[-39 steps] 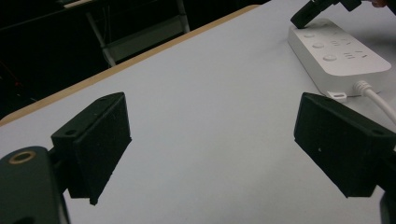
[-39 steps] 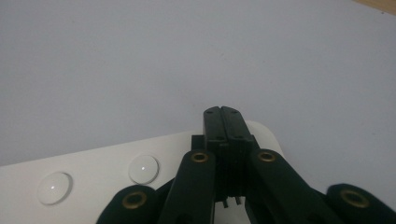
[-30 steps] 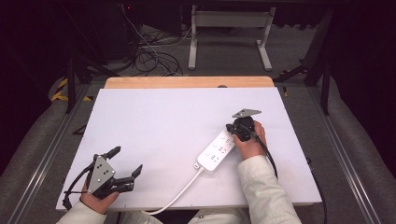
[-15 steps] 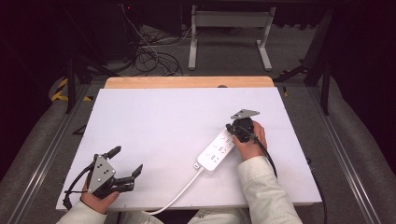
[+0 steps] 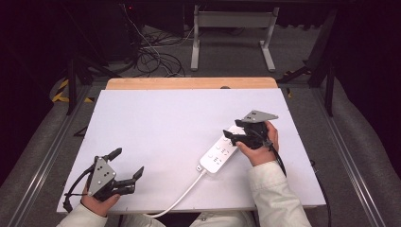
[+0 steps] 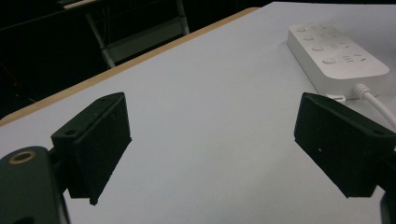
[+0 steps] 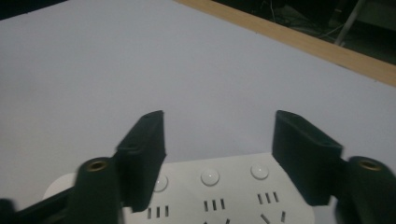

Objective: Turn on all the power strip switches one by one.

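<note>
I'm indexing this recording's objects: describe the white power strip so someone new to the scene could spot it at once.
Start at the big white-topped table with a wooden far edge. On its right half, just beside the right gripper, lies a long white plastic power strip with round buttons and socket slots. It is the one loose item on the board, trailing a white cable toward the near edge.

A big white table top [image 5: 161, 123] with a wooden edge [image 5: 189, 83] at the far side stands over a grey floor [image 5: 227, 56], where black cables [image 5: 153, 59] lie tangled beside a white metal stand [image 5: 231, 33].
</note>
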The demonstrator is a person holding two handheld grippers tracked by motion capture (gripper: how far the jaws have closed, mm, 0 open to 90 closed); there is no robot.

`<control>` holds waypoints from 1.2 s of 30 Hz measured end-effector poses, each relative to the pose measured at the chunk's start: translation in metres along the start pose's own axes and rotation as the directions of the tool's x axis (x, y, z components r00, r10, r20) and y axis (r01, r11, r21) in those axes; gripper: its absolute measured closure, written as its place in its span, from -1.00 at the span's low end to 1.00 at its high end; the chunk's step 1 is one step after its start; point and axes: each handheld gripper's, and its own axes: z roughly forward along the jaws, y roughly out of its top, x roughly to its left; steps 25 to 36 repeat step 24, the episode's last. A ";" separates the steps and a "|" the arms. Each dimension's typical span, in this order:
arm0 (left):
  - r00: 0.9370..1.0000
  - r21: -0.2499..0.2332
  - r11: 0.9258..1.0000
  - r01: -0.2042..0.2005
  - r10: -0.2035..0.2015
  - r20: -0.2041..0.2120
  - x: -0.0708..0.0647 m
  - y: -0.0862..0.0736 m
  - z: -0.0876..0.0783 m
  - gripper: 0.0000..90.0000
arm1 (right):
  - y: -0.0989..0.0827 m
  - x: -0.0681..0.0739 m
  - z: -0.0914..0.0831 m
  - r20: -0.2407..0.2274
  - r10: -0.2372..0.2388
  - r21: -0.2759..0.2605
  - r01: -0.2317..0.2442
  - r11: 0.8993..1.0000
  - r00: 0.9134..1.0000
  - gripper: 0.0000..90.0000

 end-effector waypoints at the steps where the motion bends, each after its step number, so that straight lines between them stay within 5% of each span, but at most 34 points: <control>1: 1.000 -0.001 1.000 0.003 -0.003 0.001 0.000 0.000 0.000 -0.75 | -0.001 0.000 -0.005 0.003 -0.004 -0.016 0.004 1.000 1.000 -0.36; 9: 1.000 -0.003 1.000 0.005 -0.005 0.002 0.000 0.001 -0.002 -0.75 | -0.027 0.005 -0.046 -0.052 -0.033 -0.129 0.026 0.991 0.998 -0.41; 15: 1.000 0.004 1.000 0.011 -0.011 0.013 0.001 0.001 -0.004 -0.75 | -0.057 0.007 -0.063 -0.065 -0.055 -0.134 0.046 0.990 0.996 -0.58; 24: 0.999 0.022 1.000 0.002 -0.003 0.038 0.001 -0.001 -0.008 -0.76 | -0.089 0.008 -0.068 -0.079 -0.032 -0.108 0.024 0.994 0.996 -0.57; 36: 0.999 0.022 1.000 0.002 -0.003 0.038 0.001 -0.001 -0.008 -0.76 | -0.089 0.008 -0.068 -0.079 -0.032 -0.108 0.024 0.994 0.996 -0.57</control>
